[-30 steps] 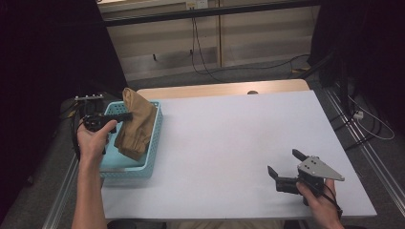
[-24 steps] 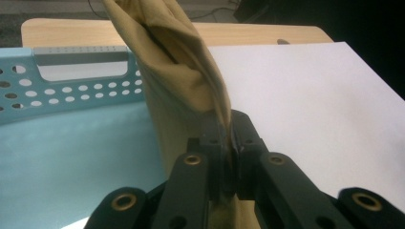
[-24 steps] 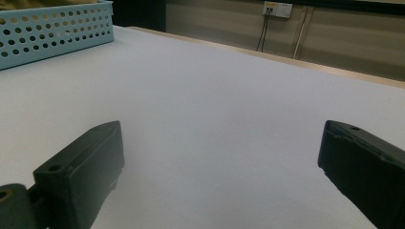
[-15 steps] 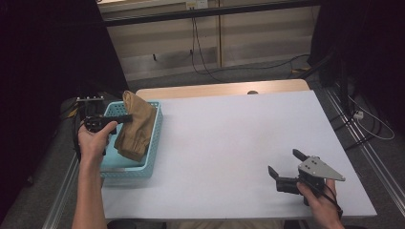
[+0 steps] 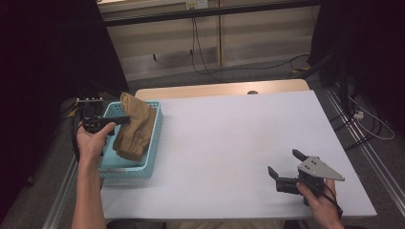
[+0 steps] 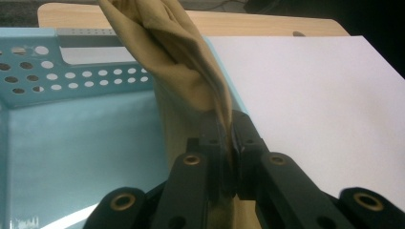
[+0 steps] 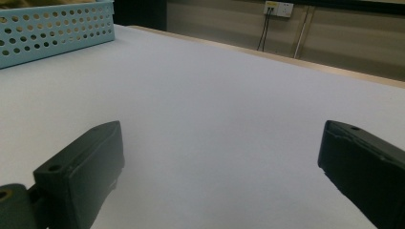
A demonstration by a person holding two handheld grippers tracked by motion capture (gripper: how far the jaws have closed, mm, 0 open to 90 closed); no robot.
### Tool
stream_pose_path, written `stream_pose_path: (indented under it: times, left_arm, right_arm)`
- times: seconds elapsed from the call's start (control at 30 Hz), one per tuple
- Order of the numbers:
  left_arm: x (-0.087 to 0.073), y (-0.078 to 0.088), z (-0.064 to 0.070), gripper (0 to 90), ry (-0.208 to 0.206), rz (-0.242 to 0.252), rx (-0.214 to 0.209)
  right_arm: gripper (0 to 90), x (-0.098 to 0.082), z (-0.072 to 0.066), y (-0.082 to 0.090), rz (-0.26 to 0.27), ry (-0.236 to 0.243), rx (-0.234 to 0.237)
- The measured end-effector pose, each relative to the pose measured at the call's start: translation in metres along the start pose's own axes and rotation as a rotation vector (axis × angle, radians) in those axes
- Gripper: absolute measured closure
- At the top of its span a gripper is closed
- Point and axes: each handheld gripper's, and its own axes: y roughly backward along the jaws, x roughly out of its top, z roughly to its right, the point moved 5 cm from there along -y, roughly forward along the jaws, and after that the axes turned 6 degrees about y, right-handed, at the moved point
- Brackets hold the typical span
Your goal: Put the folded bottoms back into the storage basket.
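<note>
A tan cloth (image 5: 135, 126) is draped over the right wall of a light blue perforated basket (image 5: 125, 167) at the table's left side. My left gripper (image 5: 123, 119) reaches over the basket and is shut on a fold of that cloth. In the left gripper view the tan cloth (image 6: 181, 67) is pinched between the black pads of the left gripper (image 6: 230, 138), above the blue basket (image 6: 71, 81). My right gripper (image 5: 285, 164) rests near the table's front right, held by a hand, open with nothing between its jaws. The right gripper (image 7: 217, 167) points across the white tabletop.
The white tabletop (image 5: 239, 138) stretches between the basket and the right gripper. A wooden strip (image 5: 219, 88) runs along the far edge. Cables (image 5: 200, 43) hang on the wall behind. The blue basket (image 7: 52, 28) stands far off in the right gripper view.
The left gripper and the pinched cloth have shifted slightly. The right gripper has not moved.
</note>
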Motion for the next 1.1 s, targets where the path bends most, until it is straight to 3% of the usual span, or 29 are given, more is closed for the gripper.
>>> stream_pose_path:
  times: [0.4, 0.53, 1.1]
  left_arm:
    - [-0.004, 0.0, -0.012, 85.4, 0.017, 0.006, 0.013]
    - [-0.005, 0.001, -0.015, 85.4, 0.001, -0.015, 0.059]
    - [-0.008, 0.001, -0.022, 85.4, -0.002, -0.02, 0.092]
  right_arm:
    - [1.5, 0.0, 0.0, 0.0, -0.001, -0.001, 0.0]
    - [1.5, 0.0, 0.0, -0.001, -0.002, -0.001, 0.001]
    - [1.5, 0.0, 0.0, 0.0, -0.002, -0.001, 0.001]
